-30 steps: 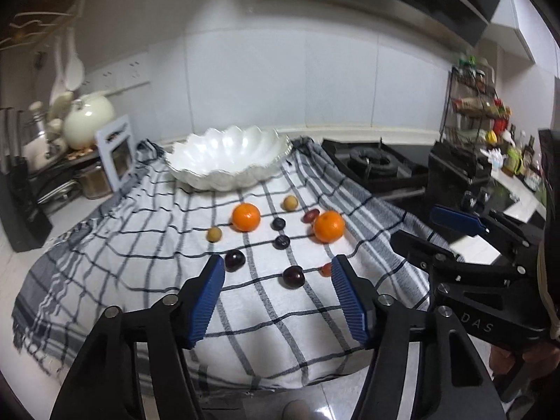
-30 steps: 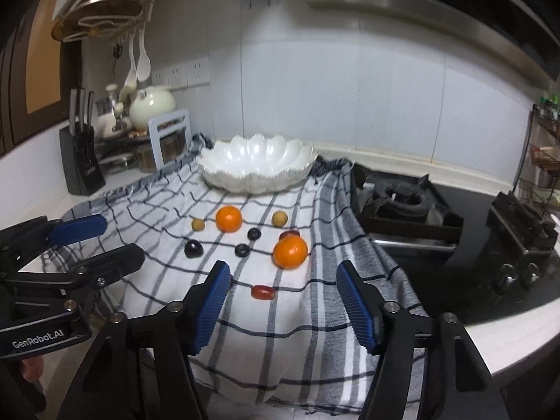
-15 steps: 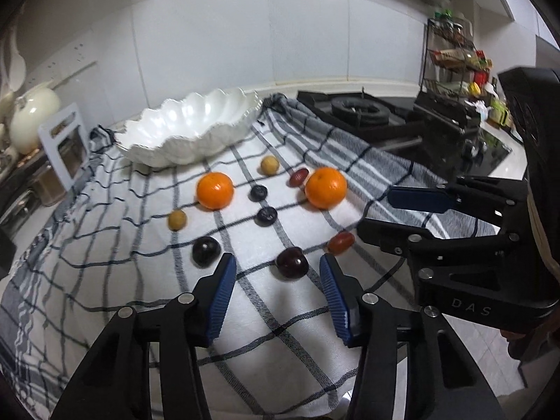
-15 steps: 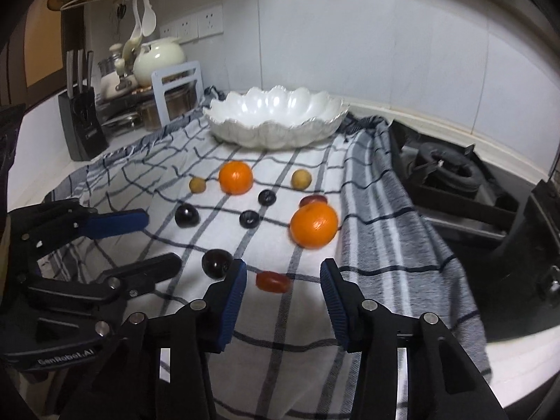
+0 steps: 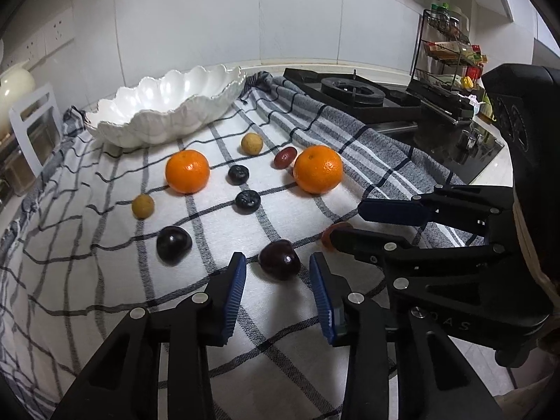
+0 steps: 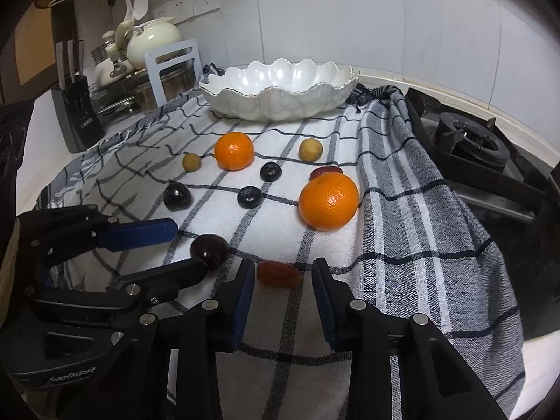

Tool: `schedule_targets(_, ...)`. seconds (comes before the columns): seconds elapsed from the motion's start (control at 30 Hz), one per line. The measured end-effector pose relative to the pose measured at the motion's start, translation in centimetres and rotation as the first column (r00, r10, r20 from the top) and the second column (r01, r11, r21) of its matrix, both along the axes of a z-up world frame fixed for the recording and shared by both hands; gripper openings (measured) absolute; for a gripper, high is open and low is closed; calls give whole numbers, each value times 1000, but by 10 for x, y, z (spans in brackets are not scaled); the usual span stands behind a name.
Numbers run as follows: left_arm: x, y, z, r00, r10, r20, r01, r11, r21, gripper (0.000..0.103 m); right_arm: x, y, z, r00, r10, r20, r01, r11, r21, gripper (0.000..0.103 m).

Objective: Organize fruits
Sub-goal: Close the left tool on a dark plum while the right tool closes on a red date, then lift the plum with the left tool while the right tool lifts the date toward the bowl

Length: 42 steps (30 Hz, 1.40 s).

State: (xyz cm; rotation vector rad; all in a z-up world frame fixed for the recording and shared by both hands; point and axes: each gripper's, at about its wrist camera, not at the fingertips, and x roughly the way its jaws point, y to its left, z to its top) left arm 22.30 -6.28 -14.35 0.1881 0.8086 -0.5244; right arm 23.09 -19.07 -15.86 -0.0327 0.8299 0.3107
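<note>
Both claws have just been narrowing but grip nothing: the left gripper (image 5: 277, 276) brackets a dark plum (image 5: 279, 259), the right gripper (image 6: 284, 278) a red date (image 6: 279, 273), whose far end only the left view hides.

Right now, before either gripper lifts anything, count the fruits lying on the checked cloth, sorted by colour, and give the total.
Orange: 2
Tan, small and round: 2
Dark, near black: 4
Reddish-brown, oblong: 2
Total: 10
</note>
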Motion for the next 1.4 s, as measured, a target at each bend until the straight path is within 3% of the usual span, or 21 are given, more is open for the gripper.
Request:
schedule_targets(0.6, 17, -3, -12, 997, -3, -82, 0, 999, -32, 27, 10, 2, -8, 999, 15, -40, -13, 999, 45, 27)
schedule_targets(0.9, 14, 1, -11, 996, 29, -88, -33, 999, -37, 28, 8, 7, -8, 999, 35, -31, -33, 999, 39, 22)
schedule_targets(1.4, 13, 25, 33, 987, 159, -15, -160, 982, -99, 28, 8, 9, 30, 999, 26, 45, -28, 999, 43, 22)
